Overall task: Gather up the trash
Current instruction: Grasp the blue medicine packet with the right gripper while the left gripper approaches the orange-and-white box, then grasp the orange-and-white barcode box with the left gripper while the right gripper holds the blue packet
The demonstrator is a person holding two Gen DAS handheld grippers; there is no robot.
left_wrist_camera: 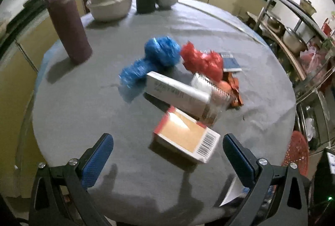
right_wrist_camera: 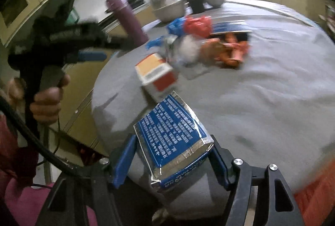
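The right claw (right_wrist_camera: 171,160) is clamped on a blue-and-silver drink carton (right_wrist_camera: 170,138), its pads pressing both flanks so the carton rides clear of the grey desk (right_wrist_camera: 261,100) — a grip suited to carrying it off as trash. The left claw (left_wrist_camera: 167,154) stands apart and empty, aimed at the orange-and-white box (left_wrist_camera: 186,136), probably the next pick. Behind it the remaining litter lies in a heap mid-desk: a long white box (left_wrist_camera: 178,94), blue plastic bags (left_wrist_camera: 152,60), a red bag (left_wrist_camera: 203,60).
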